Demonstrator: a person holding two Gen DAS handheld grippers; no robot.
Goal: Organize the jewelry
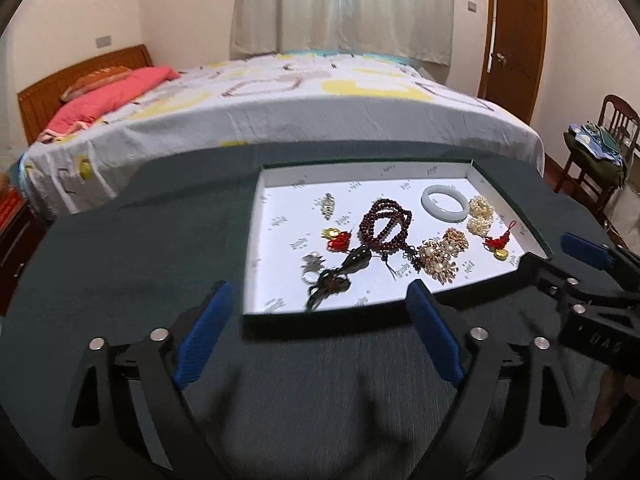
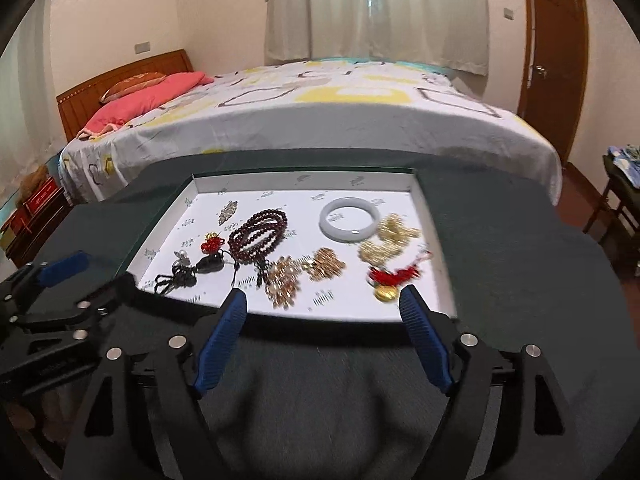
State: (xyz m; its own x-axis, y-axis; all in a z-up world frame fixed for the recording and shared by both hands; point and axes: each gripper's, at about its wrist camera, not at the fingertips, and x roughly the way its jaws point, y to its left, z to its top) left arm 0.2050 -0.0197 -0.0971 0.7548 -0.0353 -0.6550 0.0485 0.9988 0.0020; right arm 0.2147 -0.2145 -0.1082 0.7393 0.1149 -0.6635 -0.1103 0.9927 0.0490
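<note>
L wrist: left gripper [image 1: 318, 298] hanging wide open, empty, over dark green table [image 1: 120, 264]; jewelry lying in white tray [image 1: 472, 170] w/ bead necklace [image 1: 384, 224]. R wrist: right gripper [image 2: 323, 304] gaping, empty; bed [image 2: 320, 120], curtains [image 2: 376, 8], door [image 2: 556, 56] sitting behind.

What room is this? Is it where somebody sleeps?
Most likely a bedroom. A big bed with a pink pillow fills the room, with curtains behind it and a wooden door to the side. In front, a tray of jewelry sits on a dark table.
</note>
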